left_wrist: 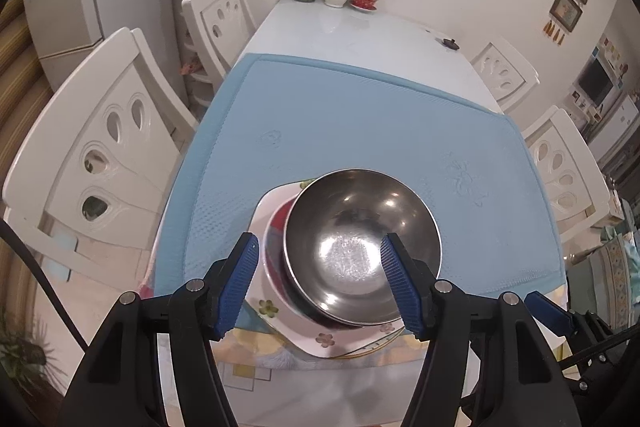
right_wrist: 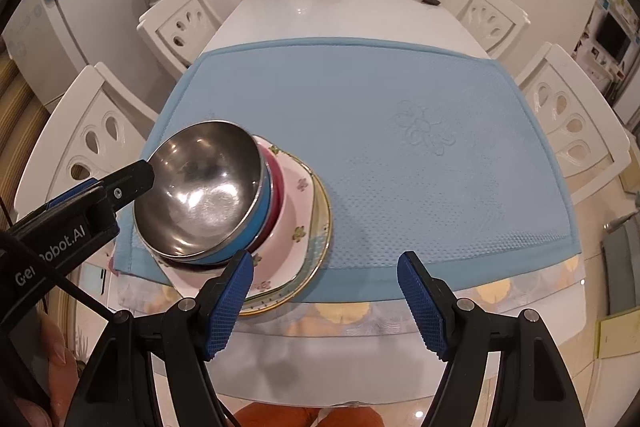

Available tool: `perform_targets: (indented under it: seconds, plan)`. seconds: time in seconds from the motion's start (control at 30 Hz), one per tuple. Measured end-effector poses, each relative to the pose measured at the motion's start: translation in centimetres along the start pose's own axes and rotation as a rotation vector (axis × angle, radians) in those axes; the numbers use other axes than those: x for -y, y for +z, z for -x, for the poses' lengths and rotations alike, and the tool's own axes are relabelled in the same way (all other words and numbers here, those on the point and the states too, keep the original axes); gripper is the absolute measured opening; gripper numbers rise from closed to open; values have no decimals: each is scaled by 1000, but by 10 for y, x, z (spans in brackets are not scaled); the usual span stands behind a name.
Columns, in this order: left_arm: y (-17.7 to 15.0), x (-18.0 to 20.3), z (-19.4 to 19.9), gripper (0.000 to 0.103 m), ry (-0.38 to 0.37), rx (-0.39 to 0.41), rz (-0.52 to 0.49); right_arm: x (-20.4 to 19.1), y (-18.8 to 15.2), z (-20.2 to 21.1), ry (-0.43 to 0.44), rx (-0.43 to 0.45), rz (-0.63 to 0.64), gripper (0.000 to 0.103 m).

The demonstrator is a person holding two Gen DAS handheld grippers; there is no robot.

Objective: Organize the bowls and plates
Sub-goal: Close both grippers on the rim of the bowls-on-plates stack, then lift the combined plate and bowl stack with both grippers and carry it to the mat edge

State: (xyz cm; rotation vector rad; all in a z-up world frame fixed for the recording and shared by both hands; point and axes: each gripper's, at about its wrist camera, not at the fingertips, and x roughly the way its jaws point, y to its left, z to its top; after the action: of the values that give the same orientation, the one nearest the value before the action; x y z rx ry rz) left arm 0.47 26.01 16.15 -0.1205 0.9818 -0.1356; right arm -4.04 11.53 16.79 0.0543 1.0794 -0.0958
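1. I saw the shiny round steel bowl (left_wrist: 362,251) nested on a blue-sided bowl (right_wrist: 256,223) and a red one, stacked on the white floral square plate (right_wrist: 298,219) over a gold-rimmed plate (right_wrist: 322,227), at the near left of the pale blue mat (right_wrist: 400,155).
2. My left gripper (left_wrist: 318,281) stood released, its pads either side of the steel rim without pressing.
3. My right gripper (right_wrist: 326,301) hung released and empty, just right of the stack.
4. I judged the stack finished; I should lift both straight away, jaws kept wide, without nudging the rim.
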Motion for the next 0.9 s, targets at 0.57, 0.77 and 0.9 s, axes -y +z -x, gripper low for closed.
perform_targets:
  seconds: [0.57,0.77,0.9]
  plan:
    - [-4,-5,-6,61,24,-20,3,-2,5,2,17,19,-3,72]
    - [-4,0,-5,61,14,-10,-13,2,3,1,27,9,-23,72]
    - [-5,2,-6,61,9,-15,-11,5,3,4,31,19,-26,72]
